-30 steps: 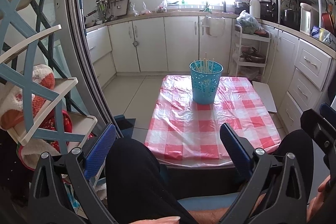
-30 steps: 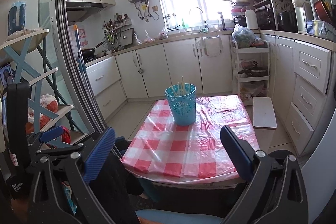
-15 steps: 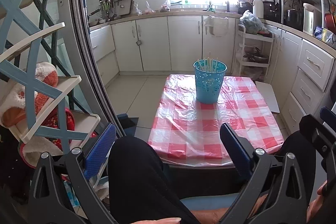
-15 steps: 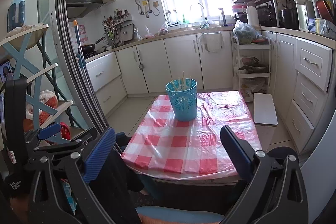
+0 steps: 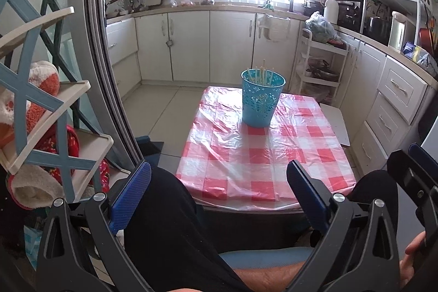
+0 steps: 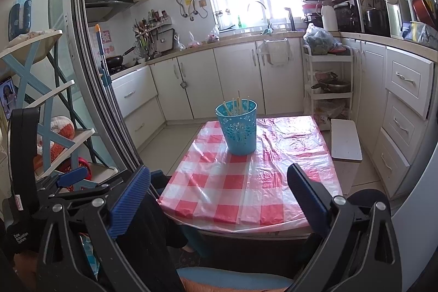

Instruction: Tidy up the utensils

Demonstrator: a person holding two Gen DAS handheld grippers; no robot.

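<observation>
In the left wrist view, my left gripper (image 5: 219,196) sits low at six o'clock with its jaws spread wide and nothing between them; the blue pads (image 5: 131,196) frame the near edge of the table. Behind them I see the person's dark-trousered knees (image 5: 164,210) pressed close to the table front. The table carries a red-and-white checked cloth (image 5: 260,155) under clear plastic. On its far end, toward twelve o'clock from my fingers, stands the blue perforated holder (image 5: 262,97), upright, with pale chopsticks (image 5: 262,74) poking up out of its rim. At three o'clock, part of my right gripper (image 5: 413,171) edges into the frame, well apart from the holder. At nine o'clock a blue-and-cream shelf rack (image 5: 41,114) holds soft toys. White cabinets (image 5: 208,45) run along the back wall.

In the right wrist view, my right gripper (image 6: 219,196) likewise gapes apart, empty, low at six o'clock over the near table edge. The blue perforated holder (image 6: 238,127) stands upright on the checked cloth (image 6: 246,182) at about twelve o'clock, on the far half of the table, with the chopsticks (image 6: 237,104) leaning at mixed angles inside it. At nine o'clock the body of my left gripper (image 6: 74,182) shows beside the shelf rack (image 6: 52,111). At two o'clock a white board (image 6: 345,140) lies just beside the table's right edge. A white tiered trolley (image 6: 328,75) stands beyond it against the cabinets (image 6: 208,78).
</observation>
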